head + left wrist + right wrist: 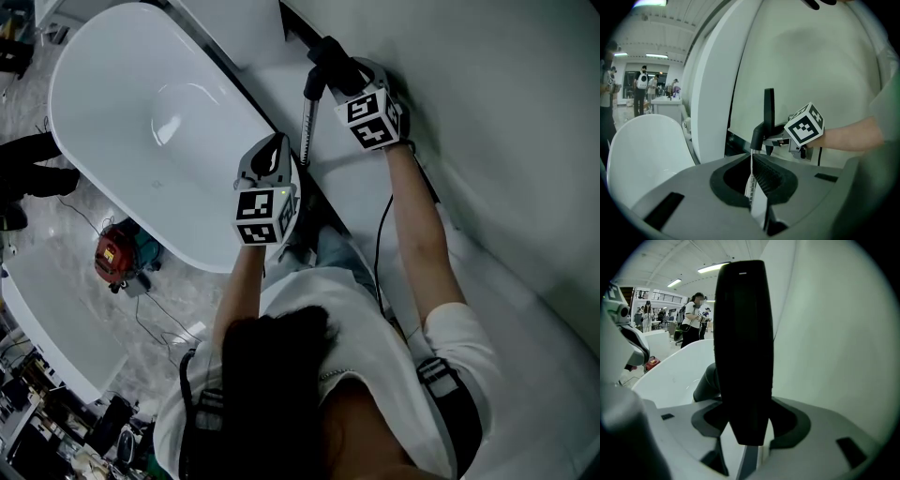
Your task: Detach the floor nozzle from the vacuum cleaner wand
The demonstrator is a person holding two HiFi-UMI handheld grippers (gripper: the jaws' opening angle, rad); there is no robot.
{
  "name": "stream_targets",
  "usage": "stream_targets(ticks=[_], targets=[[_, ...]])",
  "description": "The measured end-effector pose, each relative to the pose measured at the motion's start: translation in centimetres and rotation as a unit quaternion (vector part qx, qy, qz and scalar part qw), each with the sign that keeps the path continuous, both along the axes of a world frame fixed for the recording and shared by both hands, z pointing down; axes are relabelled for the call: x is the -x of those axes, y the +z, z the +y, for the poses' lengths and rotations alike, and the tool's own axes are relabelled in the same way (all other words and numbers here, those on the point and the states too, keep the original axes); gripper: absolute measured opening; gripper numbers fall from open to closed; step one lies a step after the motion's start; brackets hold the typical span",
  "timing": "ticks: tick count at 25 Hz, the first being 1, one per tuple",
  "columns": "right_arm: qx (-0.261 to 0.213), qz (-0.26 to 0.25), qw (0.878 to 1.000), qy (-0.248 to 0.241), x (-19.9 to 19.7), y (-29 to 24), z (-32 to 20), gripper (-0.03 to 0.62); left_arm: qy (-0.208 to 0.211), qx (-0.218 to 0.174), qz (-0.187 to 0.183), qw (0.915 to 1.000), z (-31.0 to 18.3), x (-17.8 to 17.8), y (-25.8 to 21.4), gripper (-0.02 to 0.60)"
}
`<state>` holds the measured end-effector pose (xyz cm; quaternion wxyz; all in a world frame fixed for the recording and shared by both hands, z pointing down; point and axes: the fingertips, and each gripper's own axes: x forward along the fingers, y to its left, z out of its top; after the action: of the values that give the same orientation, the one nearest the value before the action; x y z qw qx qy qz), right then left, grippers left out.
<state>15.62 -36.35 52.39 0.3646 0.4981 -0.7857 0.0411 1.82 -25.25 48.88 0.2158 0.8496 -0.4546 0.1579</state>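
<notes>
In the head view a thin silver wand [307, 122] runs up to a black elbow joining the black floor nozzle [330, 58]. My left gripper [289, 161] is shut on the wand's lower part. In the left gripper view the wand [750, 180] runs between the closed jaws up to the elbow [757, 137]. The nozzle [768, 107] stands upright beyond it. My right gripper [351, 84], seen from the left gripper view by its marker cube [805, 124], is shut on the nozzle. In the right gripper view the nozzle [743, 348] fills the gap between the jaws.
A white bathtub [141, 122] lies to the left, with a white curved panel [506, 141] to the right. A red machine [112, 258] and cables sit on the marble floor. A black cable [380, 234] hangs by the right arm. People stand far off [693, 315].
</notes>
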Motion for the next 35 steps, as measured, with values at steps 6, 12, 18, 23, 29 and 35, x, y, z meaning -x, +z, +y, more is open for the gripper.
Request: stream_targets(ticks=[6, 12, 18, 23, 29, 35], targets=[[-0.003, 0.011, 1.000, -0.014, 0.4, 0.3, -0.8, 0.250, -0.007, 0.001, -0.001, 1.0000, -0.6, 0.1, 0.3, 0.009], [-0.009, 0.014, 0.999, -0.034, 0.6, 0.2, -1.2, 0.249, -0.005, 0.007, 0.001, 1.0000, -0.8, -0.5, 0.3, 0.009], [-0.016, 0.017, 0.999, -0.045, 0.9, 0.1, -1.1, 0.235, -0.004, 0.007, 0.000, 1.0000, -1.0, -0.7, 0.4, 0.009], [-0.015, 0.013, 0.999, -0.050, 0.7, 0.1, -1.2, 0.233, 0.001, 0.007, 0.004, 1.0000, -1.3, -1.2, 0.3, 0.009], [-0.014, 0.022, 0.998, -0.049, 0.9, 0.1, -1.2, 0.233, 0.013, 0.016, 0.007, 0.9998, -1.4, -1.3, 1.0, 0.010], [-0.011, 0.019, 0.999, -0.047, 1.0, -0.1, -1.2, 0.233, 0.029, 0.034, 0.021, 0.9988, -1.6, -1.8, 1.6, 0.013]])
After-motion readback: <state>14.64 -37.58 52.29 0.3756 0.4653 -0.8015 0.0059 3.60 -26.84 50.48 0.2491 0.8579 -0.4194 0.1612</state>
